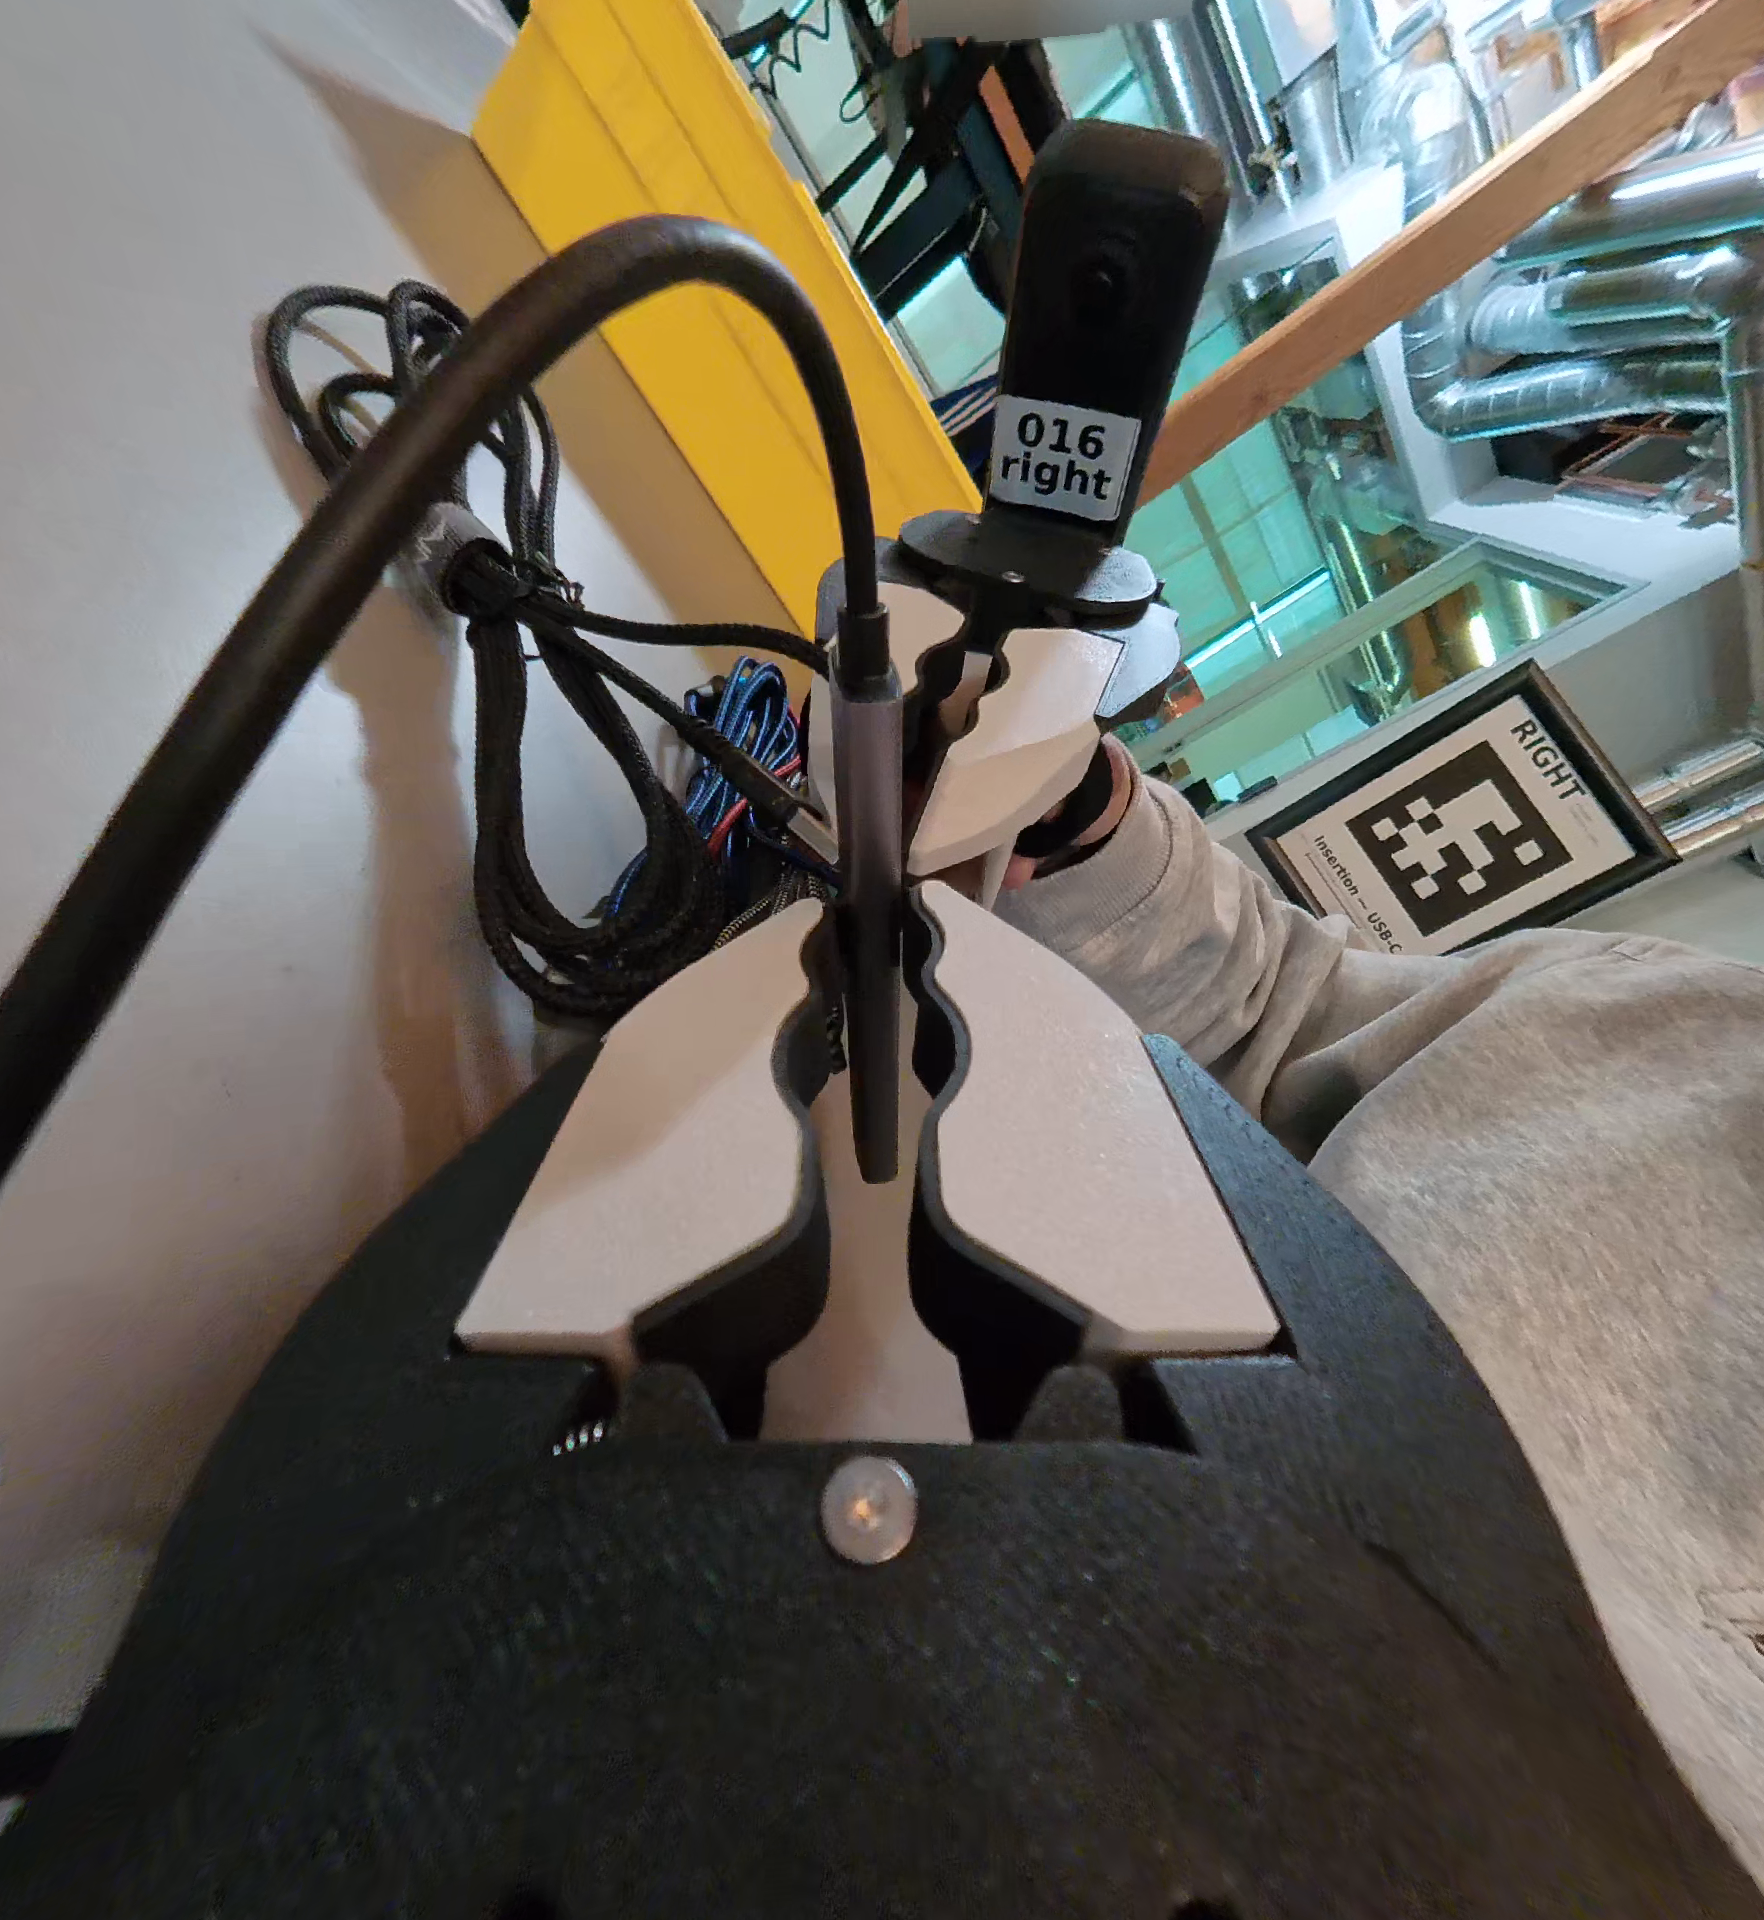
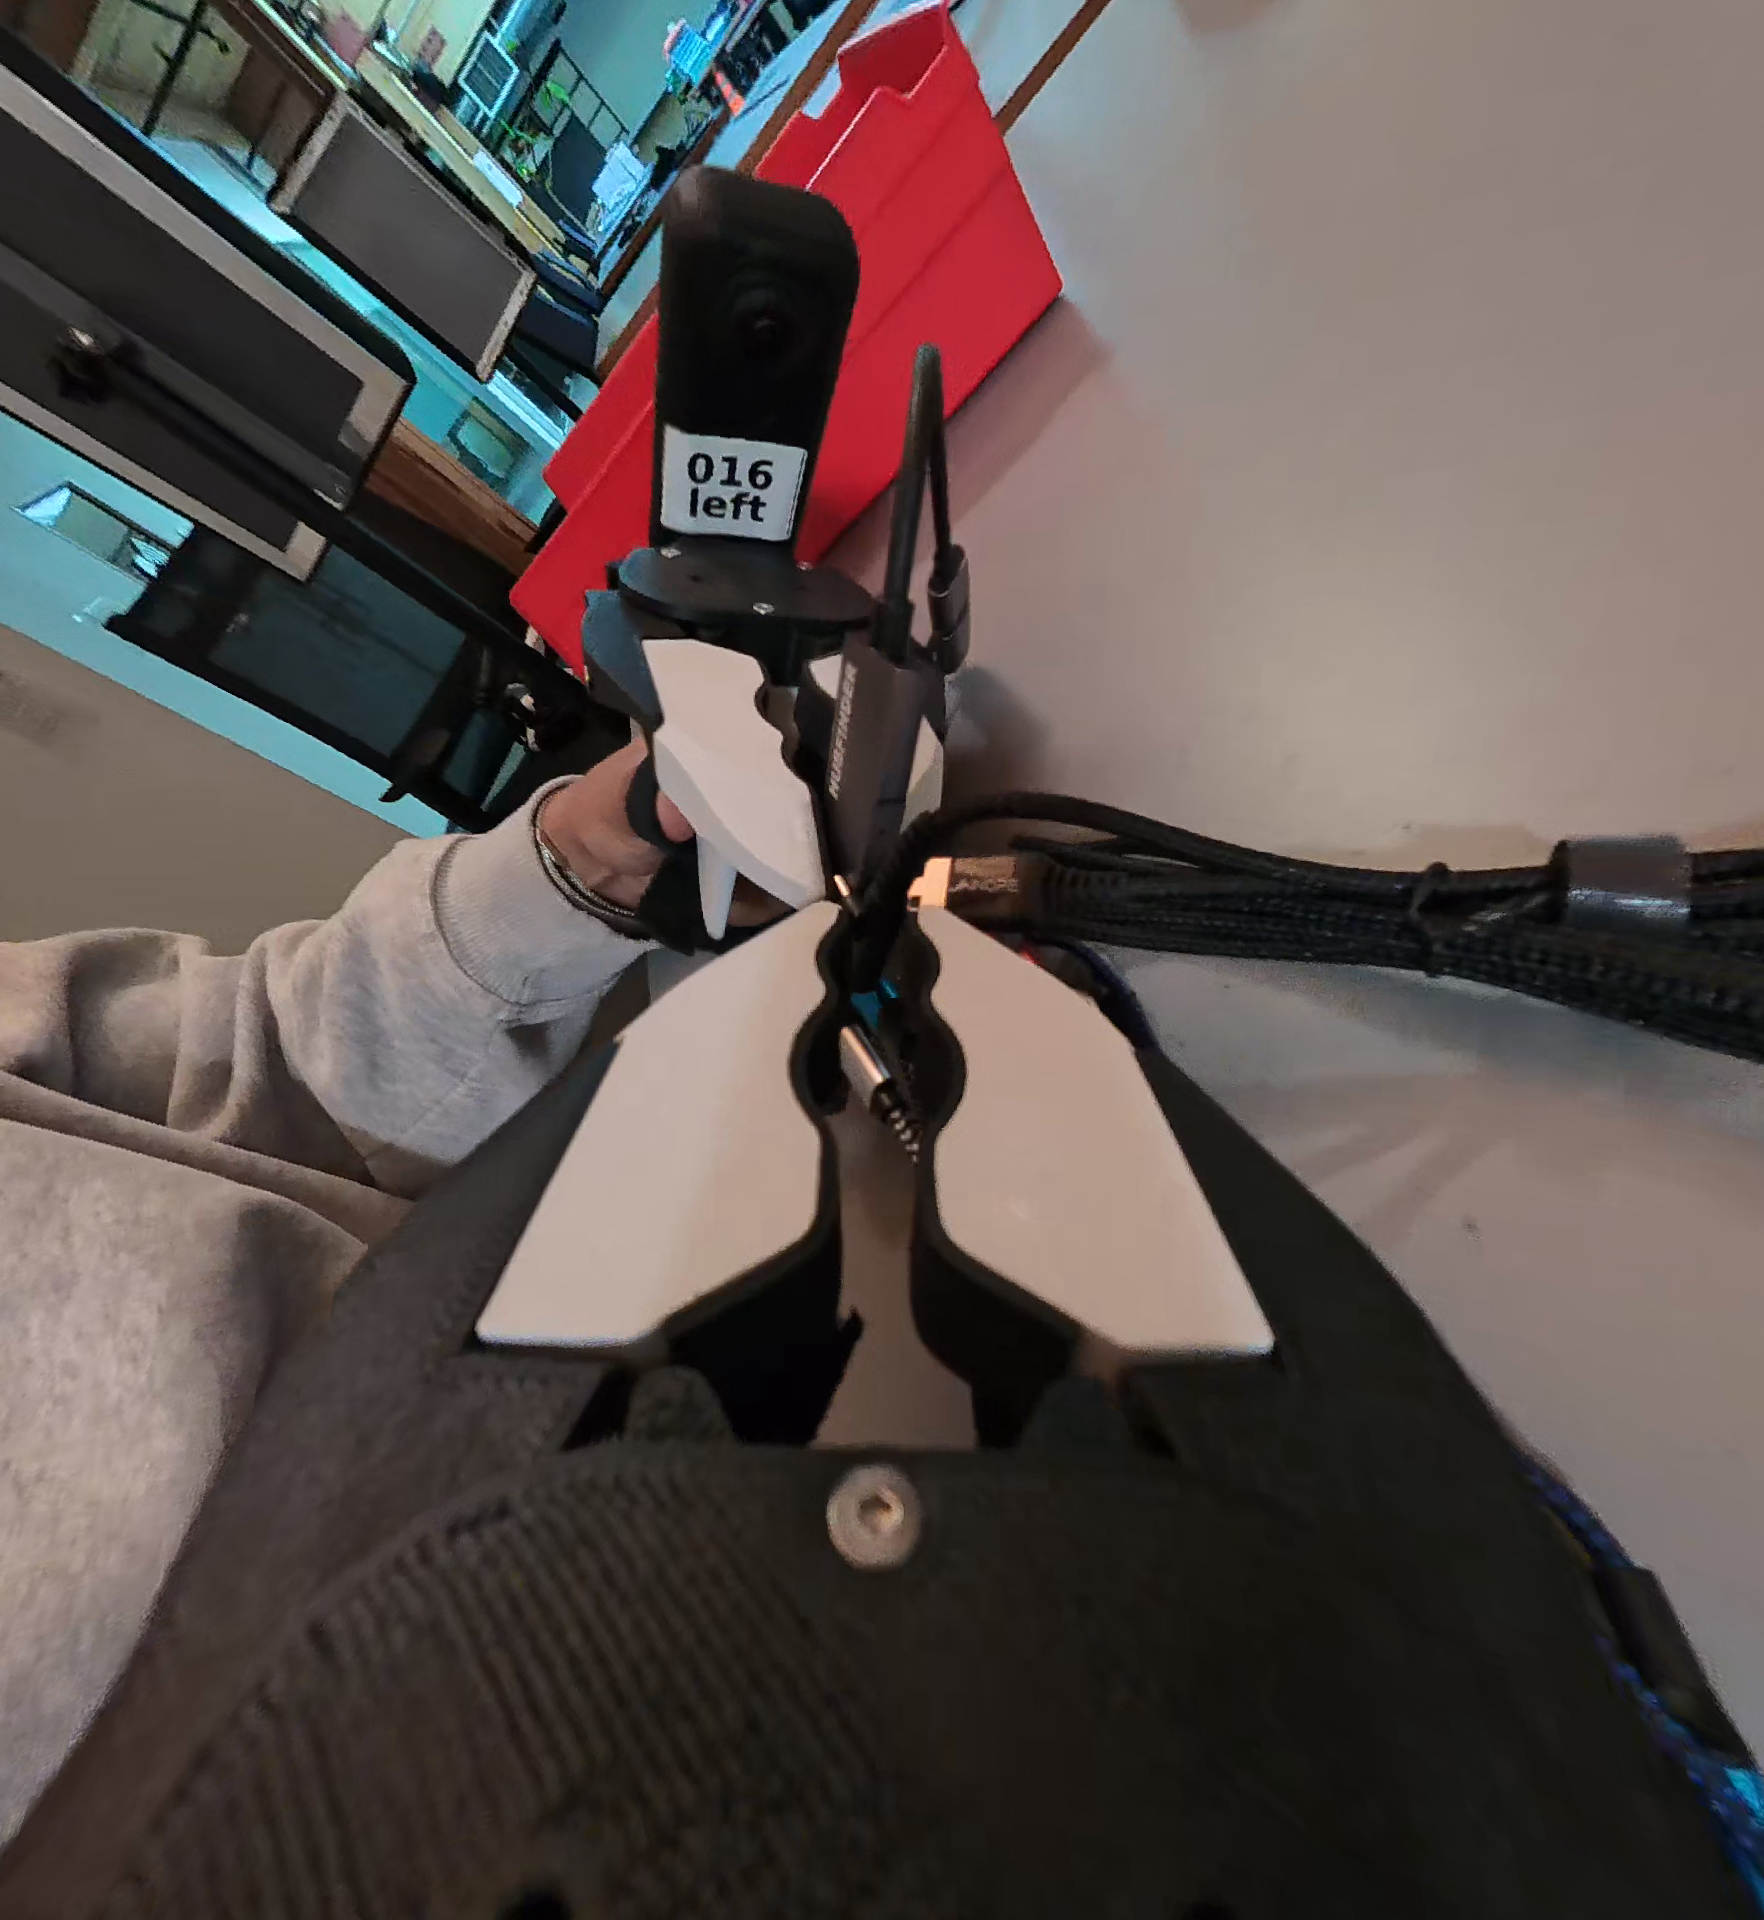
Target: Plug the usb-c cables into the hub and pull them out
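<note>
Left tool (image 1: 873, 914): closed on the hub (image 1: 865, 883), a slim grey bar held edge-on between its white fingers (image 1: 722, 1070); the hub is raised off the surface.
Hub lead: a thick black cable (image 1: 358, 499) leaves the hub's far end and arches over to the left edge of the left wrist view.
Right tool (image 2: 876, 925): narrowed onto a usb-c cable plug (image 2: 862, 1075), silver-collared, lying between its white fingers (image 2: 691, 1153); whether the tips truly pinch it cannot be told.
Tool relation: the two tools meet nearly tip to tip, with the plug end just beside the hub's (image 2: 867, 738) near end; whether it is seated is hidden by the fingertips.
Surface (image 1: 130, 364): pale, bare above and beyond the tools in both views.
Obstructions: a black braided cable bundle (image 2: 1377, 894), tied by a grey strap (image 2: 1626, 878), lies just beside the right tool; blue braided cable (image 1: 743, 717) lies under it.
Boundaries: one yellow bin (image 1: 691, 312) on the far side in the left wrist view, one red bin (image 2: 857, 312) in the right wrist view.
Person: grey sleeves (image 1: 1273, 997) close in the near side.
Count: two tools, one hub, two bins, one framed marker card (image 1: 1460, 821).
</note>
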Available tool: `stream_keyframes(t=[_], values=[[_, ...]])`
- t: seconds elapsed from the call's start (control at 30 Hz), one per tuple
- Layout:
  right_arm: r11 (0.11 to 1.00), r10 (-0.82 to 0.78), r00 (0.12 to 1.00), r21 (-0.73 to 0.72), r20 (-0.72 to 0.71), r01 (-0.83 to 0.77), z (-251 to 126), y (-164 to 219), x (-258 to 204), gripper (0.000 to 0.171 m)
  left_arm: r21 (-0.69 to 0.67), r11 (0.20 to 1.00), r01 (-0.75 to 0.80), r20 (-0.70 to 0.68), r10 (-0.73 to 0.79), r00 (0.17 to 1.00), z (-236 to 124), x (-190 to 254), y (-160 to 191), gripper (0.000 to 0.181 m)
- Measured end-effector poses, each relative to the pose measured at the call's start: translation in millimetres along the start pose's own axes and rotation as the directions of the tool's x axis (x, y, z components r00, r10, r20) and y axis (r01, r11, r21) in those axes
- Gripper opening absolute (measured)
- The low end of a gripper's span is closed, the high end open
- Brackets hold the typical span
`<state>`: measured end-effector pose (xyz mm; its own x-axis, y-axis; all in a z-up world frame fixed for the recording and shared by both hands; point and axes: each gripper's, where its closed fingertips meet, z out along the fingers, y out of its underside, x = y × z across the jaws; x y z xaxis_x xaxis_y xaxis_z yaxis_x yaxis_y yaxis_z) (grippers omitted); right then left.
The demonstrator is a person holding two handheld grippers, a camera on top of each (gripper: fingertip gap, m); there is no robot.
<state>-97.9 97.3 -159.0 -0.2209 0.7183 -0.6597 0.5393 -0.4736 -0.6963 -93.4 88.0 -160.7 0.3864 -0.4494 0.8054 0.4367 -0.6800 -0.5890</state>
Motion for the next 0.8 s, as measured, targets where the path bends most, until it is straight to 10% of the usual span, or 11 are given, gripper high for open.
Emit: stream_keyframes(t=[0.8], values=[[0.965,-0.116,0.988,-0.247,-0.097,0.089,-11,19,-20,0.008,-0.12,0.99,-0.08,-0.171,0.059,0.984,2,27,20,0.008]])
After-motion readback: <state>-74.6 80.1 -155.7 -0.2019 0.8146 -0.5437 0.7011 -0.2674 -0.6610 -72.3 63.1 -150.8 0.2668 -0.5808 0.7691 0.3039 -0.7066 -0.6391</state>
